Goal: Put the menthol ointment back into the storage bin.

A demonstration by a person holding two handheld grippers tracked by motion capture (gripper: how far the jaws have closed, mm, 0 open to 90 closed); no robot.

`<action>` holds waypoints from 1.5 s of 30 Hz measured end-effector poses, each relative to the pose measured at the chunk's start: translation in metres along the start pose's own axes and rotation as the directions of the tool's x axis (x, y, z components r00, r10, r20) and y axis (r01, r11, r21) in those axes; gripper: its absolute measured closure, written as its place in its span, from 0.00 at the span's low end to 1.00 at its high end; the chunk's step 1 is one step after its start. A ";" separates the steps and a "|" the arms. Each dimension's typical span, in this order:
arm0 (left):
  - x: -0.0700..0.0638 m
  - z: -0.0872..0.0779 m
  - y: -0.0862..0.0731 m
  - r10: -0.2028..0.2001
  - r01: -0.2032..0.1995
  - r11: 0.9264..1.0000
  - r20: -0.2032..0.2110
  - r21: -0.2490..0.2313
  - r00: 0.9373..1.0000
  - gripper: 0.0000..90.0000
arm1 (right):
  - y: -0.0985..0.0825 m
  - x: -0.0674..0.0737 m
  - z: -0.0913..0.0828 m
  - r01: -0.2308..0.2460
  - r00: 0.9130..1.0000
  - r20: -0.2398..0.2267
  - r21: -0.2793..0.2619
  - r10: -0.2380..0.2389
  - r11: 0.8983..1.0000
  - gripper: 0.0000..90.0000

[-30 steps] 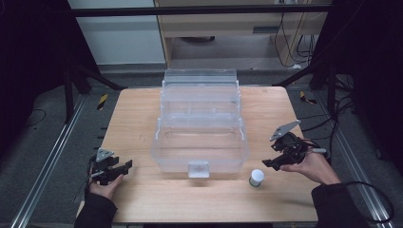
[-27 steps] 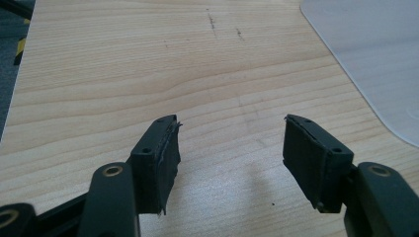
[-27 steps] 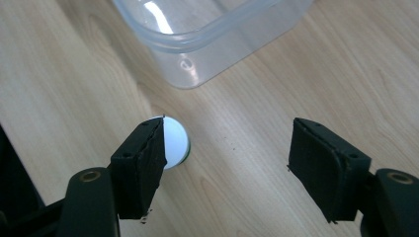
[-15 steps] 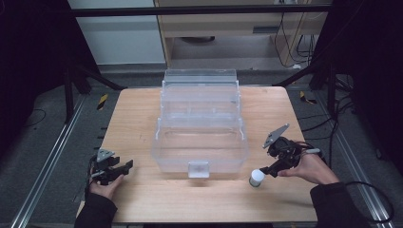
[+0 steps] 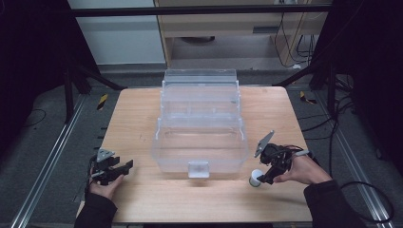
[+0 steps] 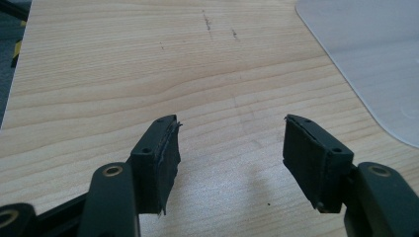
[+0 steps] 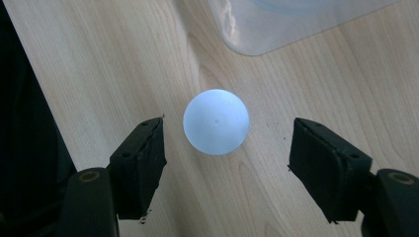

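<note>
Right hand-held gripper (image 7: 225, 153) has come down and across toward the white ball (image 7: 216, 121) since a second ago; left hand-held gripper (image 6: 230, 148) hasn't moved, jaws spread over bare surface (image 6: 123, 64). Ball sits on the surface just off the clear box's (image 5: 199, 142) front right corner. Right jaws spread, straddling it, not touching. Ball looks light, smooth, prone to roll; pinch across the middle. Right hand angled down, inward.

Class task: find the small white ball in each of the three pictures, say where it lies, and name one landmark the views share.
High view: white ball lower right, at the right gripper.
Left gripper view: not in it.
Right gripper view: white ball centre, between the open jaws, untouched.
Shared landmark: clear plastic box.
</note>
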State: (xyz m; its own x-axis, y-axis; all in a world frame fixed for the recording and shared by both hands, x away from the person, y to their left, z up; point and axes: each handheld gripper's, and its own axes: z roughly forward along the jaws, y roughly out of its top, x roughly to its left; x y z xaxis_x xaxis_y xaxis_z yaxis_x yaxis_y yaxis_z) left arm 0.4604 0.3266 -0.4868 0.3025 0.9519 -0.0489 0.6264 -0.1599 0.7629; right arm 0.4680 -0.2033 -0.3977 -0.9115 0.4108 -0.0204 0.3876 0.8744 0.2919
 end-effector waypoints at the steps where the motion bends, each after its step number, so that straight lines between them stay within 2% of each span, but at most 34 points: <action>1: 0.000 0.000 0.000 0.000 0.000 1.000 0.000 0.000 1.000 0.43 | 0.000 0.000 0.000 0.000 1.000 0.000 0.000 0.000 1.000 0.34; 2: 0.000 0.000 0.000 0.001 -0.001 1.000 0.001 0.002 1.000 0.43 | 0.001 0.000 0.002 0.020 1.000 0.000 0.011 -0.020 1.000 0.34; 4: 0.000 0.000 0.000 0.001 -0.001 1.000 0.002 0.002 1.000 0.43 | 0.001 0.001 0.004 0.025 1.000 -0.002 0.019 -0.025 1.000 0.35; 6: 0.000 0.000 0.000 0.001 -0.001 1.000 0.002 0.000 1.000 0.43 | 0.002 0.001 0.008 0.053 0.999 -0.010 0.028 -0.053 0.998 0.36; 14: 0.001 0.001 0.000 -0.003 0.003 1.000 0.002 -0.001 1.000 0.43 | 0.001 0.002 0.016 0.095 0.995 -0.022 0.041 -0.095 0.995 0.41; 22: 0.001 0.001 0.000 -0.002 0.002 1.000 0.001 -0.001 1.000 0.43 | 0.002 0.002 0.021 0.142 0.990 -0.026 0.050 -0.141 0.989 0.42; 40: 0.001 0.001 0.000 -0.001 0.001 1.000 0.001 0.001 1.000 0.42 | 0.006 0.002 0.035 0.194 0.981 -0.029 0.087 -0.192 0.977 0.47; 45: 0.001 0.001 0.000 0.003 -0.003 1.000 0.000 0.004 1.000 0.43 | 0.007 0.002 0.037 0.191 0.982 -0.032 0.090 -0.189 0.978 0.48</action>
State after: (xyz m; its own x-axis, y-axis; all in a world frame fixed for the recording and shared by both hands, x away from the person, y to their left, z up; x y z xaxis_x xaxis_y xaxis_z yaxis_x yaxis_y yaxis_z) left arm 0.4612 0.3276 -0.4878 0.3042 0.9515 -0.0467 0.6287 -0.1637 0.7602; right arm 0.4743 -0.1871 -0.4307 -0.9721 0.2301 -0.0448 0.2174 0.9563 0.1957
